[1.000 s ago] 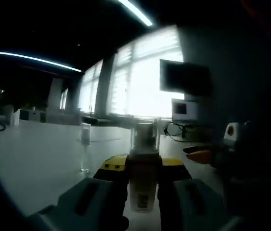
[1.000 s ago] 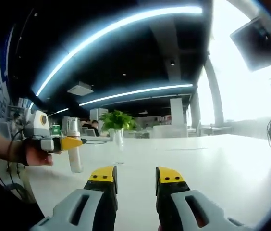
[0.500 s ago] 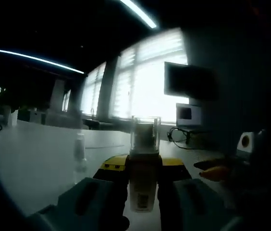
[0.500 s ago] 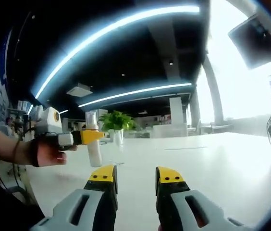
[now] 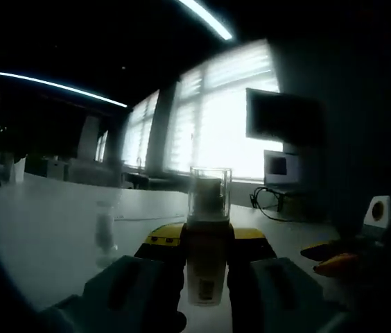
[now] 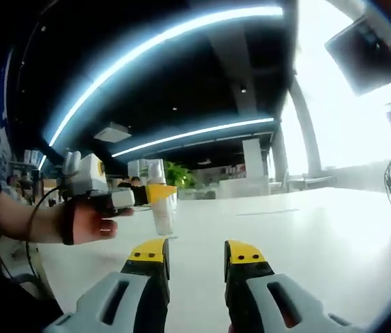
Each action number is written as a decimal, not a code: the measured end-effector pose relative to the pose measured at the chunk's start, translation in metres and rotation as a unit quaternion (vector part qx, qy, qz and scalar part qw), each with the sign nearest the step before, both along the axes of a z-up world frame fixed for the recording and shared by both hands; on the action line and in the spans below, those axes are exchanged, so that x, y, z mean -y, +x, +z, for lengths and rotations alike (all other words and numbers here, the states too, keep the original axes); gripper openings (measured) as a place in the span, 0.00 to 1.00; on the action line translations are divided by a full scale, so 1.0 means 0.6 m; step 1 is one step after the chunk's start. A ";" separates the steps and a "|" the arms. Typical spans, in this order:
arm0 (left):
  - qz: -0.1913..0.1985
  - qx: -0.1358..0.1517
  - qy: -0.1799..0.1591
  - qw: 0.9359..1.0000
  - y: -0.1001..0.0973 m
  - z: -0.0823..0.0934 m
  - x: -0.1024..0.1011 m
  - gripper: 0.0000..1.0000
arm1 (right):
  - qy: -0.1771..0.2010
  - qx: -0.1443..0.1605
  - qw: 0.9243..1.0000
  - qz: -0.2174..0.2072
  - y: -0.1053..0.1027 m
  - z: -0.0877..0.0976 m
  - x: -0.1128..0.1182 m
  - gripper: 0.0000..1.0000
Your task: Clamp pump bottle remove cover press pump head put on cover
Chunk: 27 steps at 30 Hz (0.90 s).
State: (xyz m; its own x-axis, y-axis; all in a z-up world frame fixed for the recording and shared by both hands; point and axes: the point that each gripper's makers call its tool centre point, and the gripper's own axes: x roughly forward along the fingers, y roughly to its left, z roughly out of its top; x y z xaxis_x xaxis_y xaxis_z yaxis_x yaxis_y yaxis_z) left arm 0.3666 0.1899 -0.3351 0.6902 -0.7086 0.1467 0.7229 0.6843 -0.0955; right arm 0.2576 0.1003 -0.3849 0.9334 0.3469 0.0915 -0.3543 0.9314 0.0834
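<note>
The left hand-held gripper (image 5: 206, 260) pinches a small pump bottle (image 5: 206, 267) by its pale body, the yellow-tipped jaws pressed against either side of it, and carries it upright above the white bench (image 5: 36, 229). A clear cover (image 5: 209, 194) sits over the pump head, which shows faintly through it. In the right gripper view the same bottle (image 6: 161, 211) hangs in the air off to the left, held by the left hand-held gripper (image 6: 155, 194) in the person's hand (image 6: 91, 222), with the cover (image 6: 155, 171) at its top. The right hand-held gripper (image 6: 197, 258) is spread with nothing between its jaws, low over the bench (image 6: 306, 236) and well apart from the bottle

The bottle looks light, a slim plastic tube with stiff, smooth walls, so it is likely to slip or twist in a loose pinch; the mid-body hold just under the shoulder seems sound for resisting a pull. The cover looks like thin, rigid, clear plastic, probably a friction fit, and slick. It is best taken across its side walls near the middle with a modest squeeze and drawn straight along the bottle's axis, since a hard squeeze could crack or bind it. A second clear bottle (image 5: 105, 232) stands on the bench to the left in the left gripper view, blurred
</note>
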 end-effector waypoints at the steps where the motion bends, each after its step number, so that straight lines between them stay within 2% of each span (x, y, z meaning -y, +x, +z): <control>1: 0.002 0.001 0.001 1.000 0.004 -0.001 0.002 0.14 | 0.001 0.000 1.000 0.000 0.001 0.000 0.000 0.26; 6: 0.005 0.001 0.002 1.000 0.031 -0.004 0.020 0.14 | -0.001 -0.004 1.000 0.000 0.004 0.000 0.003 0.26; 11: 0.015 -0.011 -0.007 1.000 0.053 -0.008 0.033 0.14 | -0.001 -0.007 1.000 -0.003 0.008 -0.001 0.006 0.26; 13: 0.019 -0.014 -0.011 1.000 0.072 -0.013 0.040 0.14 | -0.001 -0.008 1.000 -0.003 0.009 -0.001 0.005 0.26; 16: 0.026 -0.013 -0.012 1.000 0.072 -0.018 0.040 0.14 | -0.008 -0.010 1.000 -0.005 0.009 -0.005 0.003 0.26; 22: 0.040 0.002 0.007 0.999 0.088 -0.033 0.050 0.13 | -0.033 -0.012 0.999 -0.005 0.010 -0.013 -0.002 0.26; 27: 0.053 0.011 0.027 0.998 0.102 -0.046 0.060 0.13 | -0.029 -0.013 0.999 -0.007 0.010 -0.013 0.001 0.25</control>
State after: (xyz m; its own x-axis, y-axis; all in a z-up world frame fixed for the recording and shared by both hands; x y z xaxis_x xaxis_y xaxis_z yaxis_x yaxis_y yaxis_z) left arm 0.4275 0.1540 -0.3627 0.7592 -0.6385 0.1264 0.6471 0.7613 -0.0412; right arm 0.2637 0.0996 -0.3925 0.9401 0.3377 0.0469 -0.3395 0.9398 0.0389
